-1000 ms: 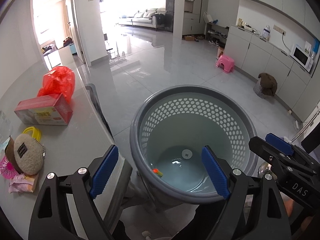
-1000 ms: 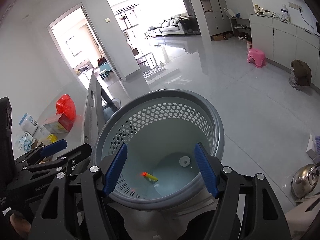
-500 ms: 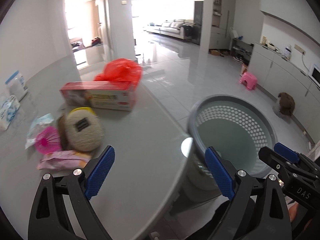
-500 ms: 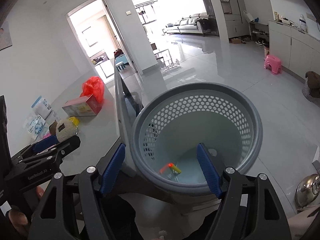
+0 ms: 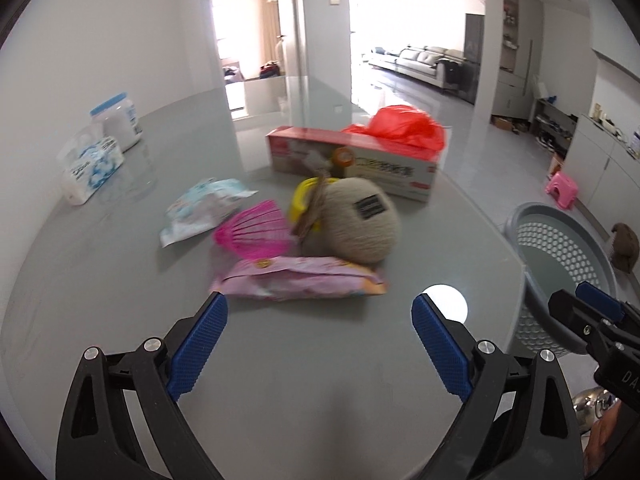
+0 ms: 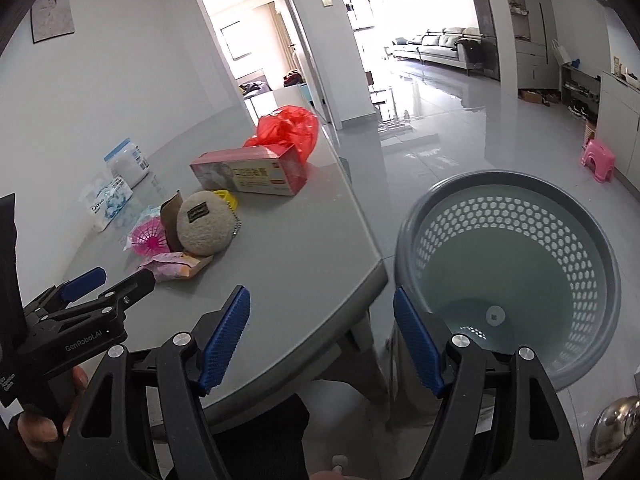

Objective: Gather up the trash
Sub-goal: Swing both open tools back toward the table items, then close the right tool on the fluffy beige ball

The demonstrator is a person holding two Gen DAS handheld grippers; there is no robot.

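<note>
Trash lies in a pile on the grey table [image 5: 320, 380]: a pink wrapper pack [image 5: 298, 282] nearest, behind it a beige round pouch [image 5: 360, 220], a pink plastic fan [image 5: 256, 230], a yellow piece [image 5: 300, 196] and a blue-white packet [image 5: 200, 210]. My left gripper [image 5: 320, 308] hovers open just short of the pink pack, nothing between its fingers. The grey perforated basket [image 6: 508, 184] stands on the floor beside the table's end. My right gripper [image 6: 320, 300] is open and empty over the table edge and basket rim. The left gripper [image 6: 104, 284] shows at the right wrist view's left.
A red box [image 5: 352, 164] and a red plastic bag [image 5: 400, 128] sit farther back on the table. A tissue pack [image 5: 90, 164] and a white jar [image 5: 116, 118] stand by the wall. A metal kettle [image 6: 616, 424] and a pink stool [image 6: 598, 158] are on the floor.
Both grippers have swung left, away from the basket and toward the table. The trash pile now sits centred ahead of the left gripper, and the basket has slid to the right of both views.
</note>
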